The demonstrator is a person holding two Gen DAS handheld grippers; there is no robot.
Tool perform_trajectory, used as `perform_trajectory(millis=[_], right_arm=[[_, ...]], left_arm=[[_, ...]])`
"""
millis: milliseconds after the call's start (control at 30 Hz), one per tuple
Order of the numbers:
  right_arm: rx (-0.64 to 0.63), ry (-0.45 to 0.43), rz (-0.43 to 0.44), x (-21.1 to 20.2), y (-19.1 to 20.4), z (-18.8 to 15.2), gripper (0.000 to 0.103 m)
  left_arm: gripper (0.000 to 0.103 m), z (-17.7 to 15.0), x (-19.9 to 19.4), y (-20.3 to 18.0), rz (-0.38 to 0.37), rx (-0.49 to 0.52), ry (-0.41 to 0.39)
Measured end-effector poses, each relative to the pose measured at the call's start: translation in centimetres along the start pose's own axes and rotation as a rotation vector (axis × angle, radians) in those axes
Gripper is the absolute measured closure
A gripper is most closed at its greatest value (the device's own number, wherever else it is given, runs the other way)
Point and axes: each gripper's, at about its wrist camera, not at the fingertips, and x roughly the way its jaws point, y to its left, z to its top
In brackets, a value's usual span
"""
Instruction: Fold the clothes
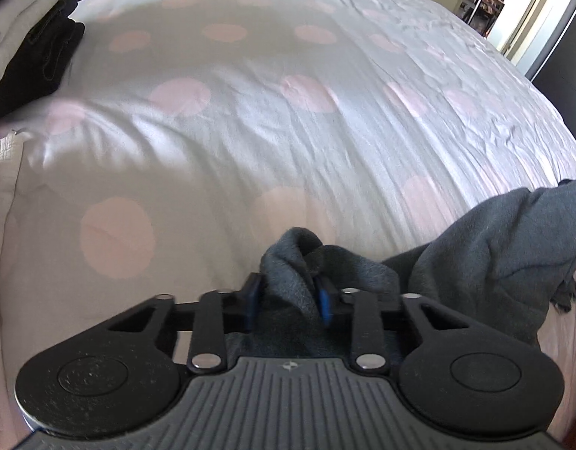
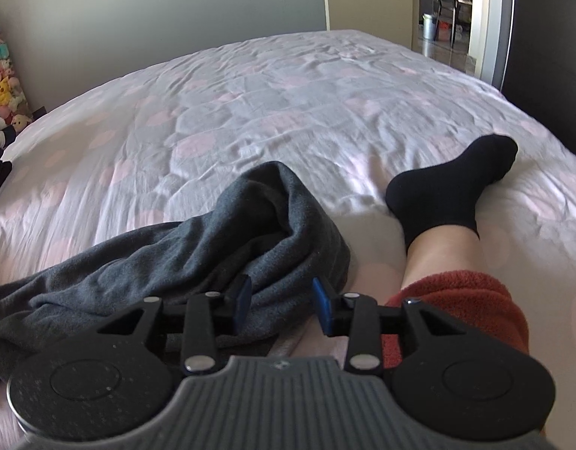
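Observation:
A dark grey fleece garment (image 1: 494,247) lies bunched on the bed near me. My left gripper (image 1: 288,296) is shut on a fold of it, and the cloth rises in a peak between the blue pads. In the right wrist view the same grey garment (image 2: 198,258) lies crumpled in front of my right gripper (image 2: 282,302). That gripper is open, its left pad touching the cloth and its right pad over the sheet.
The bed has a white cover with pink dots (image 1: 250,120). A stack of folded clothes (image 1: 33,37) sits at the far left. A person's leg in a black sock (image 2: 449,187) and red shorts (image 2: 471,300) lies right of the garment. A doorway (image 2: 445,11) is at the far right.

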Motion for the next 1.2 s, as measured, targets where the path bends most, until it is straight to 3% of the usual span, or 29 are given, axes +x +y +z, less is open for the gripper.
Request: perform_trajectory(millis=[100,133,167,200,433,467,533,633,700,800,933,1067,1200], right_arm=[[0.059,0.001,0.005,1.5,-0.7,0.6,0.064],[0.082,0.004,0.015,2.0,-0.9,0.8,0.070],[0.104,0.009,0.029,2.6,-1.1,0.9,0.090],[0.110,0.006,0.032,2.8,-1.1,1.0,0.095],[0.012,-0.142,-0.073,-1.8,-1.2,3.0,0.098],[-0.005,-0.166,-0.090,-2.7,-1.2,3.3,0.103],[-0.019,-0.244,-0.160,-5.1,-2.1,4.6,0.103],[-0.010,-0.292,-0.194,-8.4,-4.1,6.7,0.103],[-0.002,-0.316,-0.208,-10.5,-5.4,8.1,0.103],[-0.016,-0.253,-0.145,-10.8,-5.6,8.1,0.103],[-0.029,-0.135,-0.056,-7.9,-3.9,5.8,0.095],[0.008,0.020,-0.013,-2.6,-2.4,2.7,0.081],[0.069,0.157,-0.004,2.5,-2.2,0.6,0.076]], left_arm=[[0.086,0.1,-1.1,-0.1,0.029,0.006,-0.041],[0.088,0.2,-1.8,-0.1,0.037,0.004,-0.062],[0.088,0.3,-2.6,0.0,0.044,-0.001,-0.089],[0.089,0.5,-3.5,0.3,0.053,-0.013,-0.117],[0.093,1.8,-10.9,3.2,0.135,-0.121,-0.318],[0.093,2.1,-11.9,3.5,0.152,-0.135,-0.348],[0.093,2.5,-14.1,4.1,0.174,-0.168,-0.402],[0.093,2.7,-16.3,4.5,0.191,-0.171,-0.446],[0.093,2.4,-17.2,4.2,0.248,-0.157,-0.472],[0.093,1.9,-17.9,4.8,0.312,-0.176,-0.480],[0.093,1.3,-17.8,6.0,0.416,-0.196,-0.467],[0.093,1.1,-17.8,7.4,0.439,-0.228,-0.440],[0.093,0.9,-17.5,7.7,0.449,-0.217,-0.417]])
